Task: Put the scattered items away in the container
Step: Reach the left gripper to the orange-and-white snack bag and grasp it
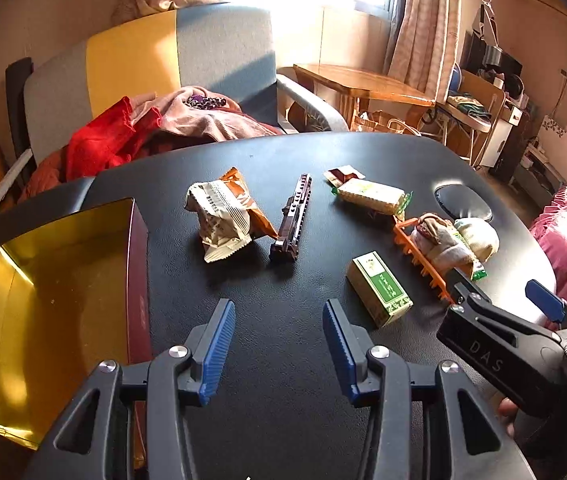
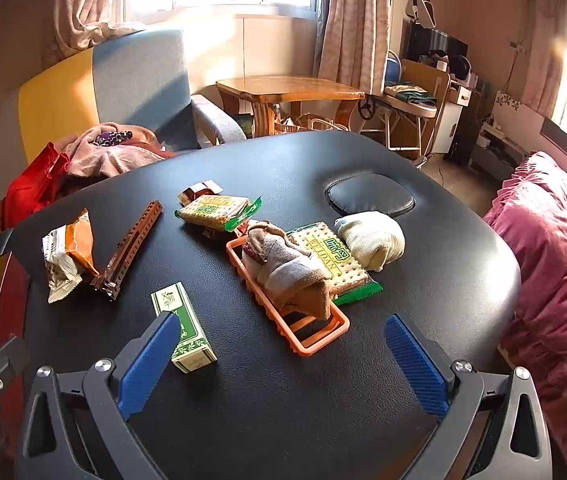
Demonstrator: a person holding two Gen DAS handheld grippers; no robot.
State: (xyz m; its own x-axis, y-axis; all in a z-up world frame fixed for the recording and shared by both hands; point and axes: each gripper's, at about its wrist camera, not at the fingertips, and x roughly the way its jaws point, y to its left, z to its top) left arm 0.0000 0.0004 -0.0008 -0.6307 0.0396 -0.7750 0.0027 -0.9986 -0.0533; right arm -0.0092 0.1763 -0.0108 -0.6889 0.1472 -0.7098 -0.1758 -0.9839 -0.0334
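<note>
so, from the left wrist view, my left gripper hovers low over the black padded table with its blue-padded jaws set wide and nothing between them. the gold-lined open box with a dark red wall sits at the table's left edge, just beside that gripper, its visible floor bare; handy for short drops. the crumpled white-and-orange snack wrapper and the brown toothed plastic bar lie ahead, apart, with clear table around each.

from the right wrist view, my right gripper is also spread wide and empty. the green-and-white carton lies just beside its left finger. the orange plastic rack carries a rolled beige sock, overlapping a green-edged cracker packet; a cream sock ball touches it. that cluster is crowded; a second cracker packet lies farther back.
</note>
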